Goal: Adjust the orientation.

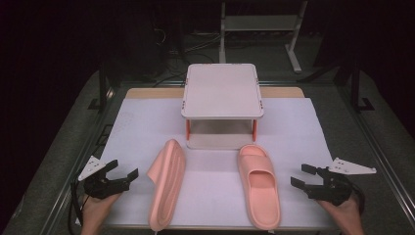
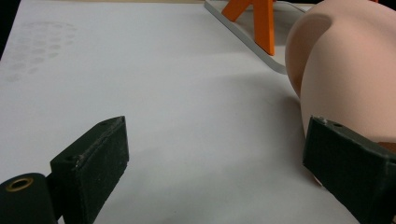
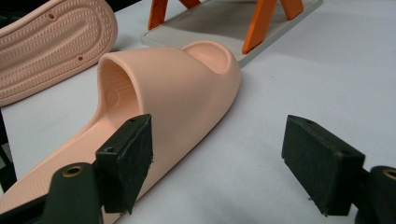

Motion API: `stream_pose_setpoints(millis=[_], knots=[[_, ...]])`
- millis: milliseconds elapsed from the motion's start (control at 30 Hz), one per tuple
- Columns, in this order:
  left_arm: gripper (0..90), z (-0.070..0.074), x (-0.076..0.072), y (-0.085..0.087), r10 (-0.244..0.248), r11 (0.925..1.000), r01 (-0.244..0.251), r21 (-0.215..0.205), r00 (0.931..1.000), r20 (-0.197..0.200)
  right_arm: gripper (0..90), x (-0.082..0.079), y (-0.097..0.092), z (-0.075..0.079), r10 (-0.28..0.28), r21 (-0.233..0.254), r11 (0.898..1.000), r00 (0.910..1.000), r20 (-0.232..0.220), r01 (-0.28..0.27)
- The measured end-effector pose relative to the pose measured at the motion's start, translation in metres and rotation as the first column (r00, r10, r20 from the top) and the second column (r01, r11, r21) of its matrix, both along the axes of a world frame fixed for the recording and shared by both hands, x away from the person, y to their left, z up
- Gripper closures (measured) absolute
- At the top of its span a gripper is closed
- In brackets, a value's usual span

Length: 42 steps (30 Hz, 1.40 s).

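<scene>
Two pink foam slides sat on the white-covered worktop [image 1: 313,127], in front of a small two-tier shoe rack [image 1: 222,90] with orange legs. The right slide [image 1: 258,183] lay sole down, toe toward the rack and heel toward the person. Its long axis ran near to far, leaning a bit left at the far end. The left slide [image 1: 167,183] was tipped up on its side edge, with the ribbed sole showing in the right gripper view. It ran the same way, slightly tilted right at the far end.

The left tool [image 1: 123,175] was open and empty, just beside the tipped slide's outer face. In the left gripper view one jaw already sat right against the foam. The right tool [image 1: 306,177] was also open with nothing in it, near the upright slide but apart from it.

My take on doing this well: grab each slide across its narrow width, not along its length. For the upright one, I'd pinch the strap or the side wall near the middle so it doesn't droop. The tipped one probably needs one jaw on each face before squeezing, otherwise it just flops over. Go easy, because foam squishes and can pop out.
</scene>
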State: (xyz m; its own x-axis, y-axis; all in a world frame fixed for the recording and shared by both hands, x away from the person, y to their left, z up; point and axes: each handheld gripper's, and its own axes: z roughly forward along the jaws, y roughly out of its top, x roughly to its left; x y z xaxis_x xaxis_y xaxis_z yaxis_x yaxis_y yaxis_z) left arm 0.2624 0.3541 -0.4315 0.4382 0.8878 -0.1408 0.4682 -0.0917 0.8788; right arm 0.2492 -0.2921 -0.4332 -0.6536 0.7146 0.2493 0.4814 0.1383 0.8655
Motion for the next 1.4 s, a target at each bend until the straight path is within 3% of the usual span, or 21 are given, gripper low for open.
stream_pose_setpoints(millis=[400, 633, 800, 1133, 1400], knots=[[6.6, 0.003, -0.009, -0.004, -0.035, 0.9994, 0.035, -0.002, 0.9994, 0.006, 23.9, -0.004, 0.005, 0.006, 0.010, 0.029, 1.000, 0.9996, 0.028, -0.010], [6.6, 0.001, -0.007, -0.011, -0.067, 0.9971, 0.067, 0.038, 0.9978, -0.003, 23.9, -0.002, 0.008, 0.006, 0.023, 0.033, 0.999, 0.9991, 0.035, -0.024], [6.7, 0.000, -0.007, -0.014, -0.109, 0.9910, 0.110, 0.076, 0.9939, -0.020, 23.9, -0.001, 0.009, 0.005, 0.021, 0.028, 0.999, 0.9994, 0.028, -0.022], [6.8, -0.001, -0.007, -0.023, -0.168, 0.9804, 0.172, 0.095, 0.9846, -0.048, 23.8, -0.003, 0.013, 0.006, 0.029, 0.019, 0.999, 0.9992, 0.028, -0.029], [11.9, -0.003, -0.005, -0.029, -0.194, 0.9741, 0.200, 0.106, 0.9791, -0.061, 23.6, -0.001, 0.012, 0.005, 0.033, 0.016, 0.999, 0.9992, 0.021, -0.033]])
